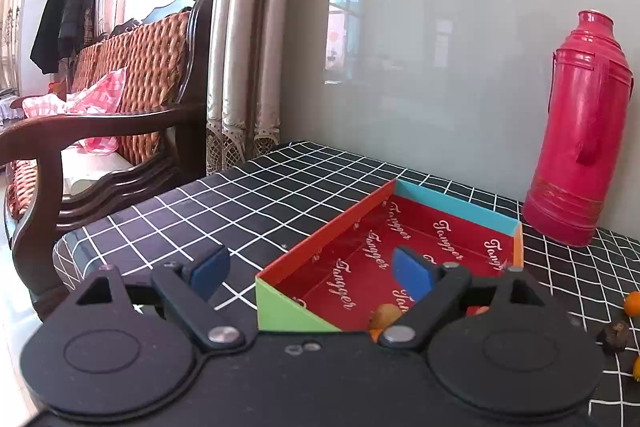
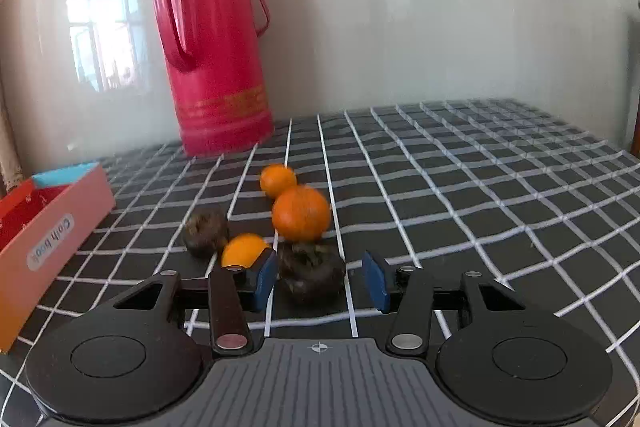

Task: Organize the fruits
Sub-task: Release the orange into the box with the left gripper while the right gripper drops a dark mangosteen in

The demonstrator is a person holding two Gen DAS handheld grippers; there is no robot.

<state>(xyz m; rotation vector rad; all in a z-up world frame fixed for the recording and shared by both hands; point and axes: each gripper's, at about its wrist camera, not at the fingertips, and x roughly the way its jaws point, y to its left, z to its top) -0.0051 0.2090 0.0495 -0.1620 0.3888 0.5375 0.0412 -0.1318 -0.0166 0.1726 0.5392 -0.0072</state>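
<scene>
Dark, wrinkled round fruit [image 2: 311,273] between the spread blue pads of the right gripper [image 2: 320,279], touched by neither. Just beyond: large orange citrus [image 2: 301,213]; smaller orange fruit [image 2: 245,250] behind the left pad; another dark fruit [image 2: 206,229] further left. Left gripper [image 1: 312,273] released, holding nothing, straddling the near corner of the red-lined cardboard box [image 1: 340,227]; brownish fruit [image 1: 385,314] inside, by its right pad.

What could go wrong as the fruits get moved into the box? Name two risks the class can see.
1. The right hand-held gripper is open around a dark fruit; its left finger sits near an orange, which could get nudged and roll.
2. The left hand-held gripper straddles the box wall; closing may catch or shift the box.
</scene>
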